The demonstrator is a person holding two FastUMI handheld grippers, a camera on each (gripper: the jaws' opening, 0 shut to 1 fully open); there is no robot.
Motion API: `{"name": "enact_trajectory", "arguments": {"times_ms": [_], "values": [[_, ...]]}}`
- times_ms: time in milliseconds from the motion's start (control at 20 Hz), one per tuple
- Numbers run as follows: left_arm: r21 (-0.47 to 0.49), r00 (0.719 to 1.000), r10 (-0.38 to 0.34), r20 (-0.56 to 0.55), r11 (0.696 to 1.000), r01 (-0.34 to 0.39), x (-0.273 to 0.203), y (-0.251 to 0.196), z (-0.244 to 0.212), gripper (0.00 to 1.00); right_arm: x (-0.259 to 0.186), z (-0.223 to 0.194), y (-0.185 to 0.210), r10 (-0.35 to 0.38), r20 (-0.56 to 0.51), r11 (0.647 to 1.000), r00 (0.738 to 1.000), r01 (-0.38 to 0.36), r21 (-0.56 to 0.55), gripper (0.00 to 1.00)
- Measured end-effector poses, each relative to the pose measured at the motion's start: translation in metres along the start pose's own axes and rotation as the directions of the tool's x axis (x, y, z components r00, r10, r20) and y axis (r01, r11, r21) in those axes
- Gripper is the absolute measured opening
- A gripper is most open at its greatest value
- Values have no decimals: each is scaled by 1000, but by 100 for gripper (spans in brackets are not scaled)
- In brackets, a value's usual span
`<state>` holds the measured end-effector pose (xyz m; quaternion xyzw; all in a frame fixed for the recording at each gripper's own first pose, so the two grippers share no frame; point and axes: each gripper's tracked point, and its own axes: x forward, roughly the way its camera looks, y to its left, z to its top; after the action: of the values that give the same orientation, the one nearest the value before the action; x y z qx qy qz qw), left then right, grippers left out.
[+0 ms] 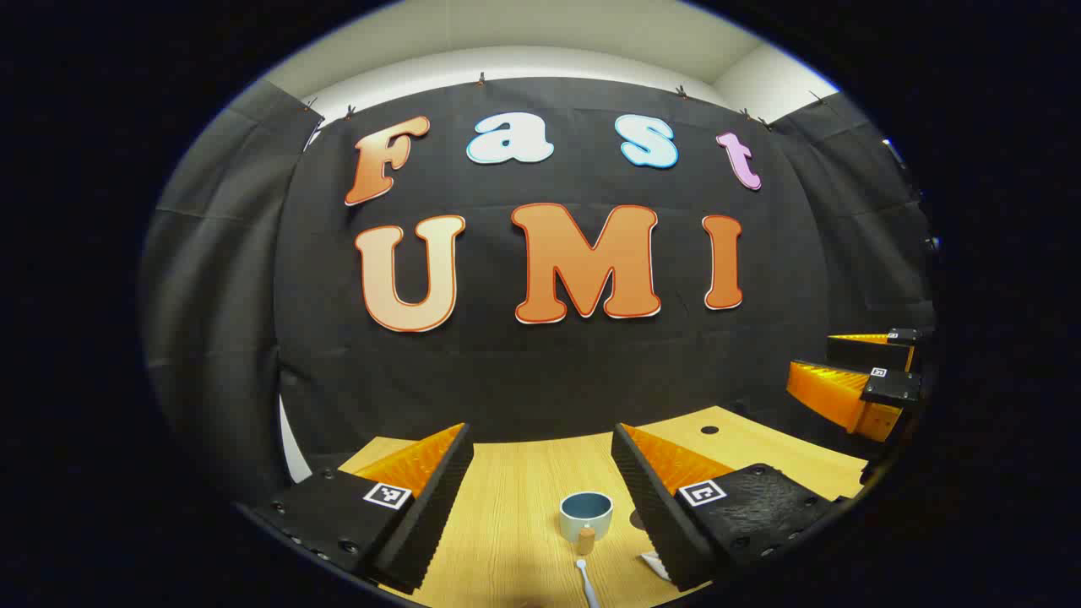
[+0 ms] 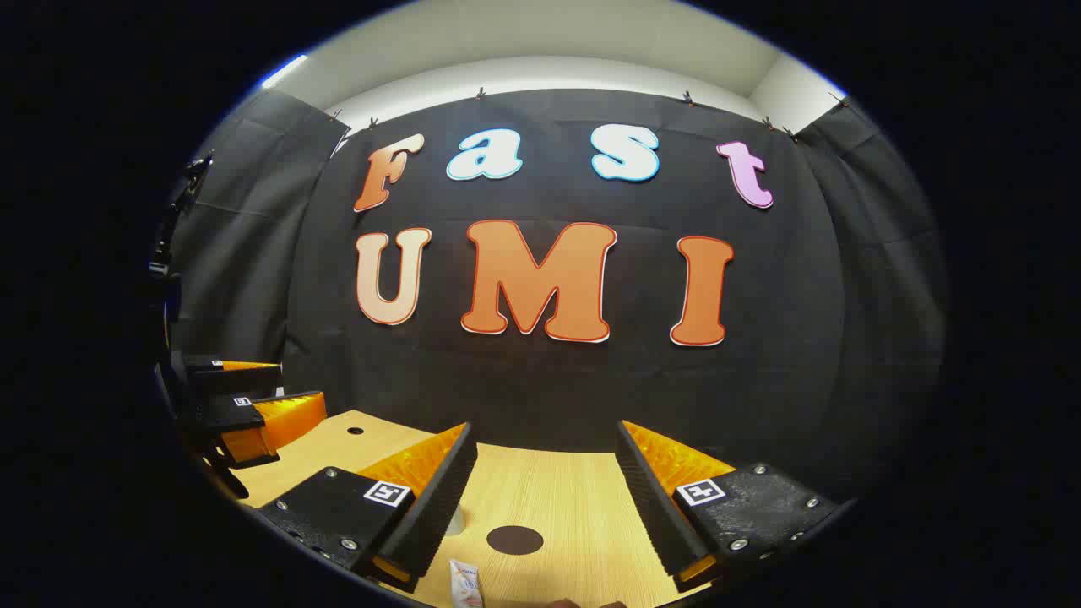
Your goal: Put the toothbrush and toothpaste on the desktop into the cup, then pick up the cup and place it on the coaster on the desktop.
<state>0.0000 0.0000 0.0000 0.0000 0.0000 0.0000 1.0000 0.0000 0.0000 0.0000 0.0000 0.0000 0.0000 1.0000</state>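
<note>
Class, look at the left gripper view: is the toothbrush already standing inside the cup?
No. The toothbrush lies flat on the desktop in front of the cup.

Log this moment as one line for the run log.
left tongs: open, above cup | right tongs: open, above coaster | toothbrush, toothpaste: on desktop | cup: holds neither

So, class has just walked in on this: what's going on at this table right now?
A person holds a two-finger claw in each hand above a wooden desktop. Both claws are open and hold nothing. The left claw points at a cup, with the toothbrush lying in front of it. The right claw hangs over the dark round coaster, with the toothpaste lying near it. Nothing is in the cup yet, so the job has barely started.
</note>
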Motion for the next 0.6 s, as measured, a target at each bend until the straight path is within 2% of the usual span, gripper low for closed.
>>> {"name": "enact_trajectory", "arguments": {"times_ms": [300, 600], "values": [[15, 999, 39, -12, 999, -39, 1, 3, -1, 99, 8, -10, 11, 67, -38, 998, 997, -68, -16, 96], [13, 996, 74, -47, 997, -74, 4, 14, -7, 100, 10, -19, 10, 99, -83, 995, 992, -100, -14, 99]]}}
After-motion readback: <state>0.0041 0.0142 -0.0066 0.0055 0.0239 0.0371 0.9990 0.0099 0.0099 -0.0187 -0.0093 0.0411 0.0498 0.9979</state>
